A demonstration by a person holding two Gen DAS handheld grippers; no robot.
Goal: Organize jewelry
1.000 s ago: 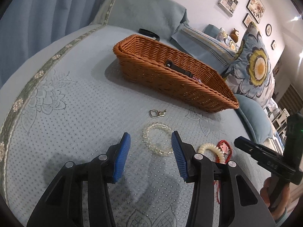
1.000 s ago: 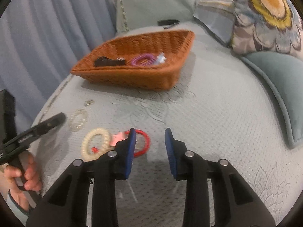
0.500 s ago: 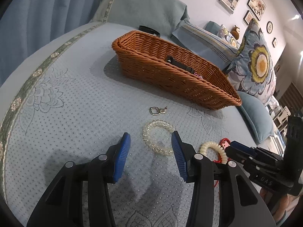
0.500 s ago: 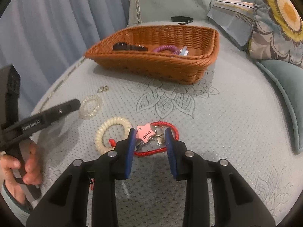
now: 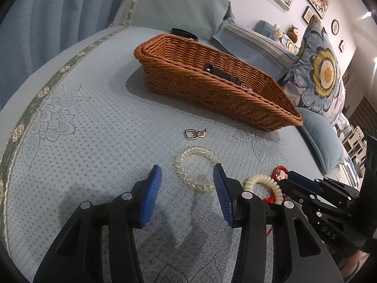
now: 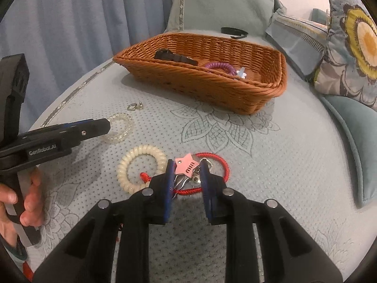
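A clear coil bracelet (image 5: 195,168) lies on the bed just ahead of my open left gripper (image 5: 187,179); it also shows in the right wrist view (image 6: 120,128). A small silver charm (image 5: 193,134) lies beyond it. A cream coil bracelet (image 6: 141,167) lies beside a red cord bracelet (image 6: 218,162) with a pink star tag (image 6: 187,165). My right gripper (image 6: 187,171) is open, its jaws on either side of the star tag and metal clasp. The wicker basket (image 6: 266,89) holds a dark strap (image 6: 175,57) and a purple coil (image 6: 221,67).
Floral pillows (image 6: 353,47) and a teal cushion (image 6: 353,127) lie along the right. A black band (image 6: 234,31) lies behind the basket. Blue curtains (image 6: 82,23) hang at the left beyond the bed's edge.
My right gripper has moved forward and down until its jaws flank the star tag. My left gripper has edged slightly closer to the clear bracelet.
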